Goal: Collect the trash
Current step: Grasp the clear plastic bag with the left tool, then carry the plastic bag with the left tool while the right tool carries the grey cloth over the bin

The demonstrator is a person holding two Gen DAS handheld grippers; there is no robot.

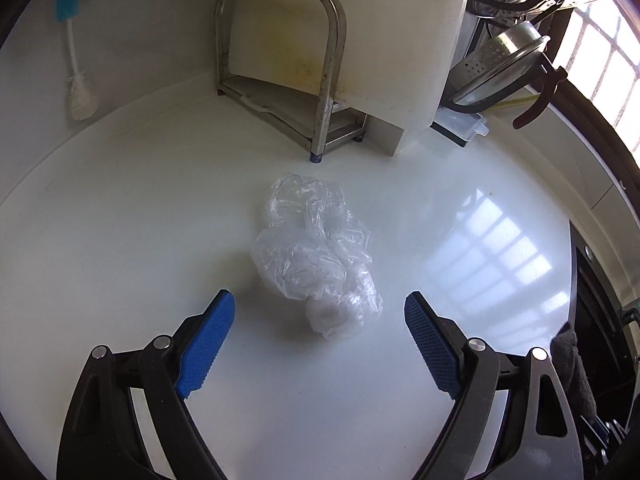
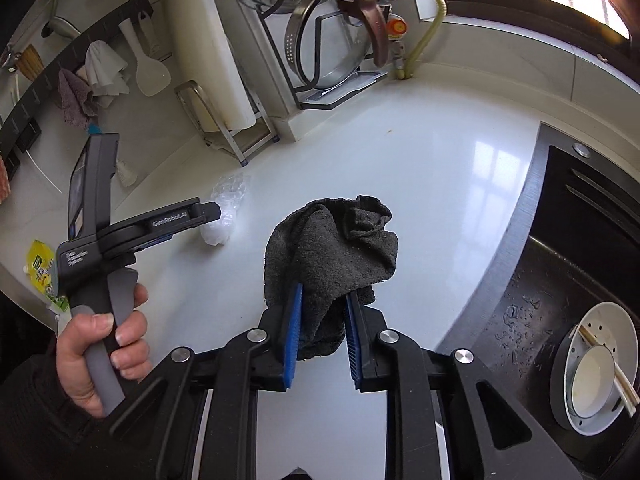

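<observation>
plastic wrap (image 1: 316, 256): clear, crumpled, on counter (image 1: 120, 240) | left tongs (image 1: 320, 308): open

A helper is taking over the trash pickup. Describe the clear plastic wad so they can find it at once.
Start at the white counter and find the steel rack against the back wall. Just in front of its foot lies the plastic wad, between the open fingers of the left gripper. It is crumpled and see-through, unlike the dark grey cloth in the right gripper.
</observation>
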